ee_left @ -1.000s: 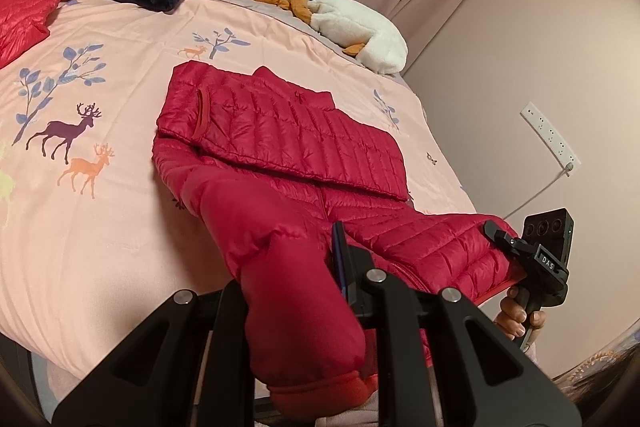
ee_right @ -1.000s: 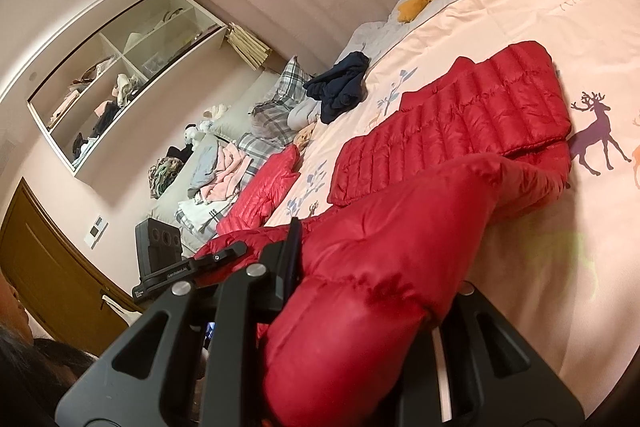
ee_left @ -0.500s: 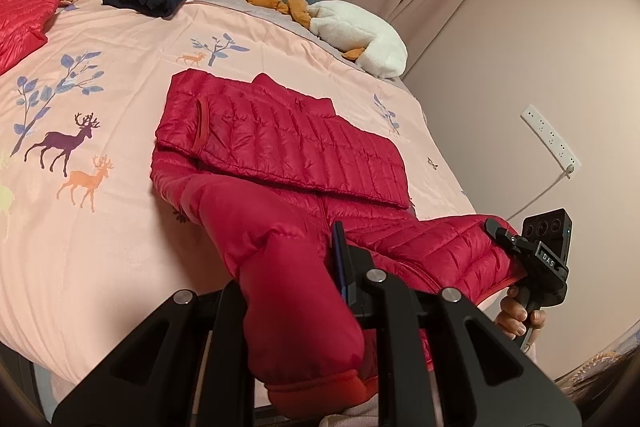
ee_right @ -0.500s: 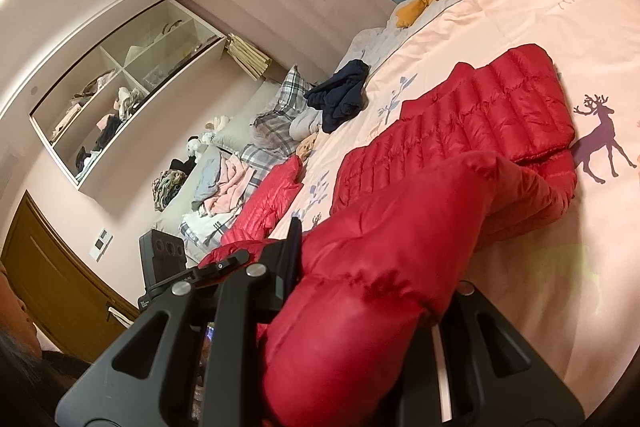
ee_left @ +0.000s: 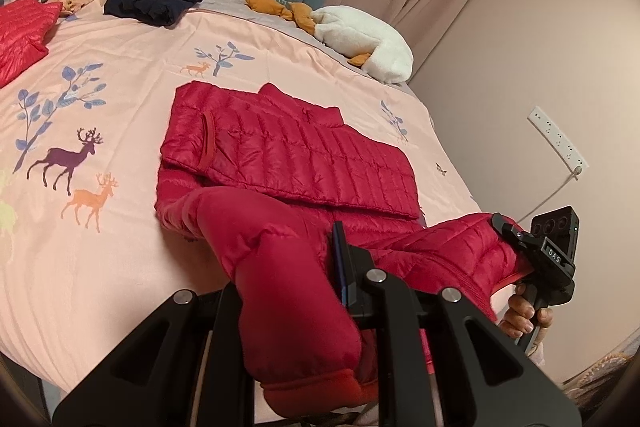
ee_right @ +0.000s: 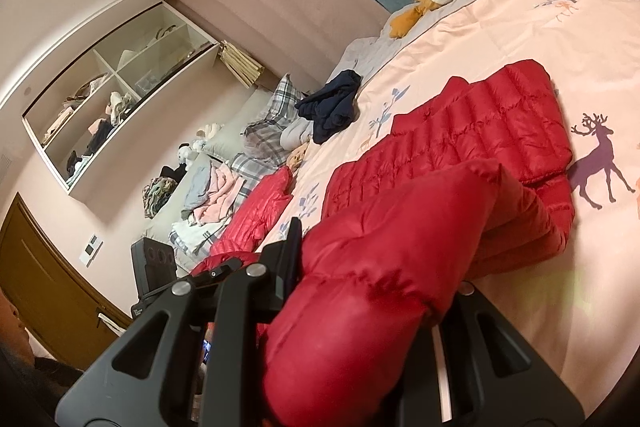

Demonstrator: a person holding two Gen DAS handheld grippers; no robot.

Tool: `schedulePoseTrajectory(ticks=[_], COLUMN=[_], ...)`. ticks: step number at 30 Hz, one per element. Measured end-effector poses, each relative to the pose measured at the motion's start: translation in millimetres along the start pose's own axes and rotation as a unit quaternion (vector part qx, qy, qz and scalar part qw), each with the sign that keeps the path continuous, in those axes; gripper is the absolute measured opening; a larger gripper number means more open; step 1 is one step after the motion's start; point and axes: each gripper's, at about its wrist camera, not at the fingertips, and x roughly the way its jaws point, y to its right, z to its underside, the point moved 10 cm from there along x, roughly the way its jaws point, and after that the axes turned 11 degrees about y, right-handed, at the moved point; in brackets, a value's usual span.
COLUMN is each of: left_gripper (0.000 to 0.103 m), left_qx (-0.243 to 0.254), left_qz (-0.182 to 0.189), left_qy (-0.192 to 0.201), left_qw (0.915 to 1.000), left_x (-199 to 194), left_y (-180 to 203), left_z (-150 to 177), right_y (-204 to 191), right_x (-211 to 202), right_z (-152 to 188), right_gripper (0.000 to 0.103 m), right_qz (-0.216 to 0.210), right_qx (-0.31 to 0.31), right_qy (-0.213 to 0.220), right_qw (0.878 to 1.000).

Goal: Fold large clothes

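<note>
- Red quilted puffer jacket (ee_left: 288,155), glossy and stitched in narrow bands, lies half-folded mid-bed on the smooth pink duvet (ee_left: 120,259).
- Left tool (ee_left: 300,291) clenches its puffy sleeve at six o'clock.
- Right tool (ee_right: 360,307) clamps the hem.

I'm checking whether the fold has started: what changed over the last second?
Nothing visibly changed. Both grippers, left gripper and right gripper, stay clamped on the red down jacket, its far half still folded flat on the bed.
</note>
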Motion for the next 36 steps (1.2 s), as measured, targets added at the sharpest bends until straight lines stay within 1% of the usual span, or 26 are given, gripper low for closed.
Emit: schedulePoseTrajectory(ticks=[3,12,26,36], left_gripper=[0.016,0.016,0.016,0.016], left_qx=[0.005,0.011,0.012,0.006], left_qz=[-0.008,-0.014,-0.015,-0.015], left_qy=[0.0,0.002,0.002,0.008], left_qw=[1.0,0.9998,0.9998,0.9998], left_x=[4,13,20,30], left_y=[-4,-8,-10,-15], left_z=[-1,-8,-15,-27], right_y=[3,9,15,22], right_x=[4,13,18,25], right_z=[-3,-9,-17,-27], right_gripper=[0.023,0.023,0.023,0.023], right_qz=[0.005,0.013,0.022,0.03], right_qx=[-0.001,-0.002,-0.003,-0.008], right_qy=[0.001,0.007,0.013,0.021], right_qw=[1.0,1.0,1.0,0.999])
